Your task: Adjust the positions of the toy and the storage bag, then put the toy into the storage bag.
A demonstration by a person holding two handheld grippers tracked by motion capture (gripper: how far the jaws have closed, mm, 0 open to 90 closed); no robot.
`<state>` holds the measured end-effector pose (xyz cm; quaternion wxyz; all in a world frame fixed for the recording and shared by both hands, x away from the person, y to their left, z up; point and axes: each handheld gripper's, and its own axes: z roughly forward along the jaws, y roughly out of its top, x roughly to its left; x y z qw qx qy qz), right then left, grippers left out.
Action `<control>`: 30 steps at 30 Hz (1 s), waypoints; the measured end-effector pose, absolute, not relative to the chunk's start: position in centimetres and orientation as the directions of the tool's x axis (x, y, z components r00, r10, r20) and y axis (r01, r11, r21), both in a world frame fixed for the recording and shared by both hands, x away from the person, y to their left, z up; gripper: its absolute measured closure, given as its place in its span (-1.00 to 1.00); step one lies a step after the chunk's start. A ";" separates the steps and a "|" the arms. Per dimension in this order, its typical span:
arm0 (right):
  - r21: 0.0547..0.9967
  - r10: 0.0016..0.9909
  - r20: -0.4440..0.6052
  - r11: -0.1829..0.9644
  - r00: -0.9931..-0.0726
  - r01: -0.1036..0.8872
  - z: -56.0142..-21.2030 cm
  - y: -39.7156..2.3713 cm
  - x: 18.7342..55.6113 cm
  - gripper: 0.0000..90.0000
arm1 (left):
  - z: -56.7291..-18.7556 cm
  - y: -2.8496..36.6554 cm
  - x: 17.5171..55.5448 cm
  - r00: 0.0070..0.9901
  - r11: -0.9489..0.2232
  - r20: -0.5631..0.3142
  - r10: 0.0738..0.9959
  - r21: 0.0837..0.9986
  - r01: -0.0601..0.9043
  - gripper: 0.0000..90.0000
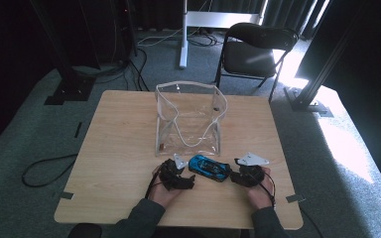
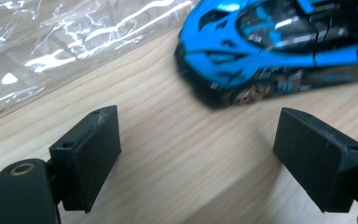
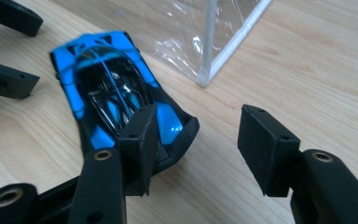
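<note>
A blue and black toy car (image 1: pixel 209 167) lies on the wooden table (image 1: pixel 124 129), just in front of an upright clear plastic pouch (image 1: pixel 188 119). My left gripper (image 1: pixel 186 176) sits at the car's left end and my right gripper (image 1: pixel 235 176) at its right end. In the left gripper view the left gripper (image 2: pixel 200 121) is open over bare wood, with the car (image 2: pixel 270 46) just beyond the fingertips. The right gripper (image 3: pixel 198 119) is open in its own view. One of its pads (image 3: pixel 142 130) hangs over the rear of the car (image 3: pixel 107 79), and the other stands clear of it.
The pouch's clear wall (image 2: pixel 51 46) lies close behind the car, and its white-edged corner (image 3: pixel 205 74) stands near the right gripper. The left gripper's jaws show at the far end of the car. A black folding chair (image 1: pixel 255 49) stands beyond the table on the carpet.
</note>
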<state>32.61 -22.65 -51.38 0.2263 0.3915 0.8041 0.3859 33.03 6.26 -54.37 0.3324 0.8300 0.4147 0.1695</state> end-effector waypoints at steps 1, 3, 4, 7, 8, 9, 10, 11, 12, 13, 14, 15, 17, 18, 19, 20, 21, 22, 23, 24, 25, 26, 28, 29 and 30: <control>0.800 0.803 -0.057 0.392 -0.593 0.454 -51.3 -22.8 32.6 0.11 | -54.4 6.8 32.9 0.605 -0.440 0.008 0.796 0.693 0.570 -0.67; 0.801 0.802 -0.052 0.389 -0.595 0.454 -51.2 -23.0 32.6 0.12 | -54.4 7.8 32.8 0.614 -0.448 0.008 0.789 0.692 0.567 -0.66; 0.799 0.796 -0.041 0.389 -0.604 0.458 -51.2 -23.0 32.7 0.12 | -54.4 8.3 32.7 0.617 -0.451 0.010 0.787 0.691 0.565 -0.66; 0.804 0.781 -0.036 0.393 -0.624 0.445 -51.1 -23.0 32.7 0.10 | -54.5 9.9 32.6 0.610 -0.435 0.001 0.792 0.702 0.564 -0.66; 0.808 0.775 -0.033 0.392 -0.631 0.440 -51.1 -23.0 32.6 0.08 | -54.5 10.2 32.6 0.607 -0.415 -0.023 0.794 0.709 0.570 -0.66; 0.811 0.768 -0.029 0.392 -0.640 0.434 -51.1 -23.0 32.6 0.07 | -54.5 10.5 32.6 0.604 -0.394 -0.049 0.795 0.716 0.577 -0.66; 0.813 0.759 -0.026 0.395 -0.650 0.429 -51.0 -22.9 32.6 0.07 | -54.5 10.5 32.7 0.601 -0.386 -0.057 0.797 0.718 0.579 -0.66; 0.812 0.753 -0.020 0.396 -0.657 0.429 -51.1 -22.9 32.6 0.07 | -54.5 10.4 32.7 0.602 -0.393 -0.047 0.797 0.717 0.576 -0.66; 0.809 0.752 -0.020 0.399 -0.659 0.431 -51.1 -22.8 32.6 0.08 | -54.5 10.3 32.6 0.601 -0.403 -0.030 0.799 0.715 0.571 -0.66; 0.806 0.749 -0.016 0.402 -0.663 0.434 -51.2 -22.8 32.6 0.08 | -54.6 10.0 32.5 0.602 -0.421 -0.002 0.799 0.711 0.562 -0.66; 0.804 0.743 -0.013 0.406 -0.669 0.435 -51.3 -22.8 32.6 0.08 | -54.6 9.9 32.4 0.600 -0.425 0.005 0.800 0.710 0.561 -0.66; 0.802 0.739 -0.014 0.410 -0.673 0.433 -51.3 -22.8 32.6 0.07 | -54.6 9.9 32.4 0.600 -0.425 0.005 0.800 0.710 0.561 -0.66; 0.801 0.729 -0.009 0.415 -0.684 0.431 -51.3 -22.8 32.7 0.00 | -54.6 9.8 32.4 0.602 -0.428 0.007 0.799 0.710 0.559 -0.66; 0.801 0.729 -0.009 0.415 -0.684 0.431 -51.3 -22.8 32.7 0.00 | -54.6 9.9 32.4 0.602 -0.426 0.004 0.799 0.711 0.560 -0.66; 0.805 0.722 0.002 0.410 -0.692 0.429 -51.2 -22.9 32.8 -0.05 | -54.6 9.9 32.4 0.601 -0.422 -0.001 0.799 0.711 0.562 -0.66; 0.805 0.722 0.002 0.410 -0.692 0.429 -51.2 -22.9 32.8 -0.05 | -54.6 9.9 32.4 0.601 -0.422 -0.002 0.799 0.711 0.562 -0.66; 0.805 0.718 0.005 0.410 -0.696 0.428 -51.2 -22.9 32.8 -0.08 | -54.6 9.9 32.4 0.601 -0.422 -0.001 0.799 0.711 0.562 -0.66; 0.805 0.710 0.001 0.417 -0.705 0.421 -51.2 -22.9 32.8 -0.15 | -54.6 9.9 32.4 0.601 -0.422 -0.001 0.800 0.711 0.562 -0.66; 0.805 0.710 0.001 0.417 -0.705 0.421 -51.2 -22.9 32.8 -0.15 | -54.6 9.9 32.4 0.600 -0.424 0.002 0.800 0.710 0.562 -0.66; 0.804 0.707 0.003 0.419 -0.707 0.422 -51.1 -22.8 32.9 -0.21 | -54.6 9.8 32.4 0.600 -0.425 0.005 0.800 0.711 0.561 -0.66; 0.802 0.703 0.004 0.422 -0.711 0.423 -51.1 -22.8 33.0 -0.26 | -54.6 9.8 32.4 0.600 -0.427 0.007 0.800 0.710 0.561 -0.66; 0.801 0.694 0.007 0.427 -0.719 0.420 -51.1 -22.7 33.0 -0.30 | -54.6 9.8 32.4 0.600 -0.428 0.010 0.800 0.709 0.560 -0.66; 0.802 0.683 -0.001 0.437 -0.730 0.408 -51.1 -22.6 33.2 -0.38 | -54.6 9.8 32.4 0.600 -0.429 0.010 0.800 0.709 0.560 -0.66; 0.796 0.660 -0.002 0.456 -0.751 0.399 -51.3 -22.5 33.4 -0.42 | -54.6 9.8 32.4 0.599 -0.429 0.011 0.800 0.709 0.560 -0.66; 0.796 0.660 -0.002 0.456 -0.751 0.399 -51.3 -22.5 33.4 -0.42 | -54.6 9.8 32.4 0.599 -0.429 0.011 0.800 0.709 0.560 -0.66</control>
